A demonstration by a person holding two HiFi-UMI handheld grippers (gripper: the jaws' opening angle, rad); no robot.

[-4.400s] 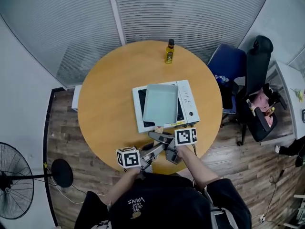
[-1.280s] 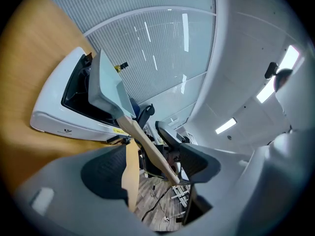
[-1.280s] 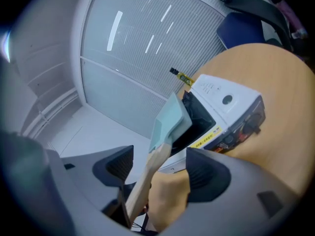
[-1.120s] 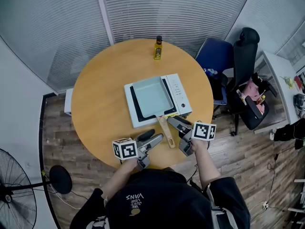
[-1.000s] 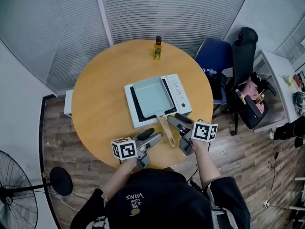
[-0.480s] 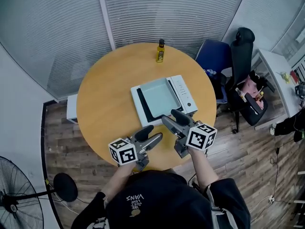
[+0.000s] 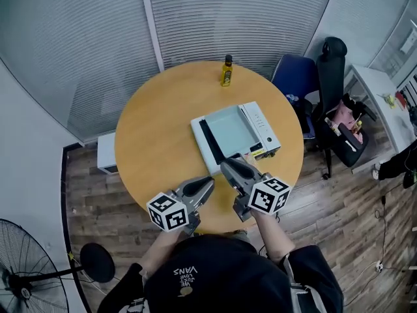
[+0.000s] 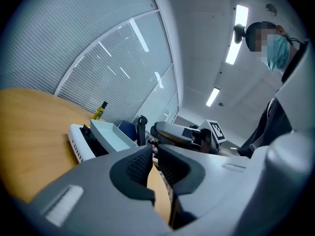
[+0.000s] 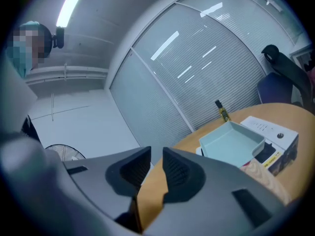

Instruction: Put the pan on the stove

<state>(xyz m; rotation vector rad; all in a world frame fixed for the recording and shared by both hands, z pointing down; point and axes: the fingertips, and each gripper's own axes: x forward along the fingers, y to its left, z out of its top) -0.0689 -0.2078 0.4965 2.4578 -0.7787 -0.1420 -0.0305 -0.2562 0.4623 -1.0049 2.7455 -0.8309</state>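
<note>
Both tongs have just been closing, with nothing in them. Your left tongs [image 7: 204,185] are about shut, and your right tongs [image 7: 228,167] are a small gap apart. The pan [image 7: 231,130] sits on the stove [image 7: 262,125]. The job looks done.

left gripper [image 8: 151,154]: jaws just closing, nothing between | pan [image 8: 111,135] seemingly atop stove [image 8: 77,143]
</note>
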